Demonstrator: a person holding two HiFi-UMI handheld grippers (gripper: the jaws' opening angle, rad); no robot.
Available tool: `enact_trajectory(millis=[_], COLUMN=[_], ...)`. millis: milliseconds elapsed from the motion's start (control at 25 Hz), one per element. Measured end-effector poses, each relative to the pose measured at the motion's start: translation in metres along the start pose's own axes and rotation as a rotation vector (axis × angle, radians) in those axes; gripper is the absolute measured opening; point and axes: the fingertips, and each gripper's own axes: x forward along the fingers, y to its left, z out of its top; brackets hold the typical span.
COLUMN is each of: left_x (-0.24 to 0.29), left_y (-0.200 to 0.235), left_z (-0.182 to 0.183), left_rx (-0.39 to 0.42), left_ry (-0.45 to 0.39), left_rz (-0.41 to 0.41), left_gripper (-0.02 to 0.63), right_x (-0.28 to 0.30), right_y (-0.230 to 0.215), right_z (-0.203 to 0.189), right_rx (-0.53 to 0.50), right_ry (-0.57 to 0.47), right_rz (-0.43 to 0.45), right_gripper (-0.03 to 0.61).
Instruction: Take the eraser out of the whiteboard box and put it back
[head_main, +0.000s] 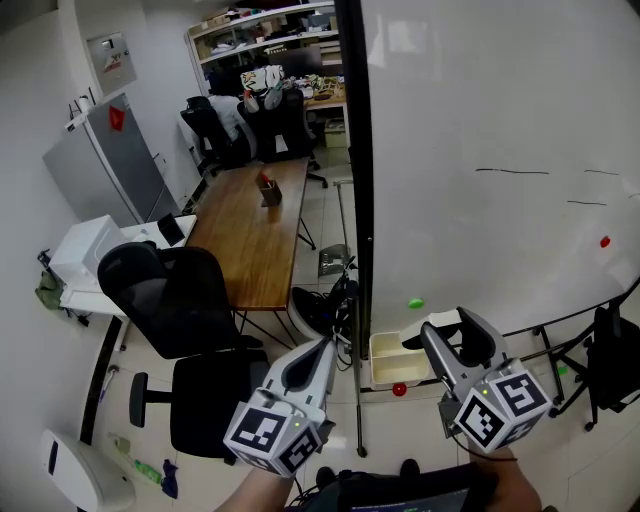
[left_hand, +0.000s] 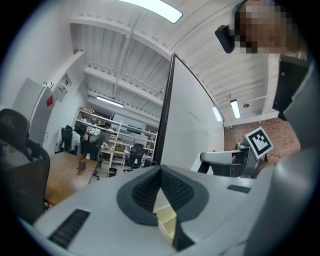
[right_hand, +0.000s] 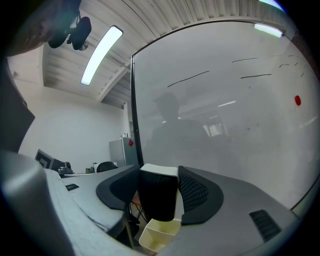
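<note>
The whiteboard (head_main: 480, 130) stands upright on the right. A cream open box (head_main: 388, 362) hangs at its lower left corner. My right gripper (head_main: 440, 330) hovers just above the box, shut on the eraser (head_main: 437, 326). In the right gripper view the eraser (right_hand: 159, 197) is a black block with a white back, clamped upright between the pads, and the box (right_hand: 159, 235) lies right under it. My left gripper (head_main: 328, 348) is beside the box on its left, jaws shut and empty. Through its jaws the left gripper view shows the box (left_hand: 167, 220) and the right gripper (left_hand: 222, 159).
A black metal post (head_main: 355, 200) edges the whiteboard. Two black office chairs (head_main: 190, 320) stand left of me beside a long wooden table (head_main: 255, 230). Green (head_main: 415, 303) and red (head_main: 604, 241) magnets stick on the board. A red ball (head_main: 399, 389) sits under the box.
</note>
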Motion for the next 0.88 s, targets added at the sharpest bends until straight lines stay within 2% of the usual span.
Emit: enact_trajectory(millis=[360, 640, 880], left_x=[0.022, 0.035, 0.048], left_y=[0.013, 0.021, 0.03], left_z=[-0.011, -0.033, -0.054], left_rx=[-0.007, -0.026, -0.041], left_ry=[0.023, 0.061, 0.1], left_rz=[0.004, 0.007, 0.018], left_gripper=[0.028, 0.028, 0.028], right_x=[0.014, 0.026, 0.039], right_y=[-0.015, -0.034, -0.046], right_z=[-0.017, -0.047, -0.074], right_rx=[-0.004, -0.006, 0.001], right_ry=[0.015, 0.037, 0.066], right_rz=[-0.012, -0.042, -0.032], right_gripper=[0.267, 0.267, 0.267])
